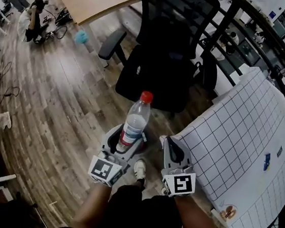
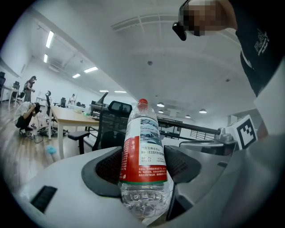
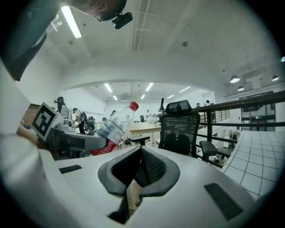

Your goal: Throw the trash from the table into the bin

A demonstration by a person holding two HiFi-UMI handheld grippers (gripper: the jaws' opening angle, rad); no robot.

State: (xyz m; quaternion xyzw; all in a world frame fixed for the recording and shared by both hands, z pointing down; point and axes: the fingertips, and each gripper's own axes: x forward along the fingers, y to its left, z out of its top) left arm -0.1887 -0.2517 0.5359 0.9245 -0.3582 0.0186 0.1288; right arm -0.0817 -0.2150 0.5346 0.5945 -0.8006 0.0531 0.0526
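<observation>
Your left tongs (image 1: 124,145) clamp the lower body of a clear, red-capped bottle (image 1: 134,120), held upright over the wooden floor (image 1: 57,101) before a black office chair (image 1: 163,62). Your right tongs (image 1: 172,146) are pressed together, empty, beside the gridded table (image 1: 246,143).

Clear bottle (image 1: 133,125), red cap, red-and-white label; white table (image 1: 241,147) with black grid; black chair (image 1: 163,62); brown plank floor (image 1: 57,101).

Both grippers are held side by side before the person's body, pointing forward and nearly level. The left gripper (image 1: 125,140) has its jaws clamped on an upright plastic bottle (image 1: 134,121). The right gripper (image 1: 173,149) has its jaws pressed together with nothing between them.
</observation>
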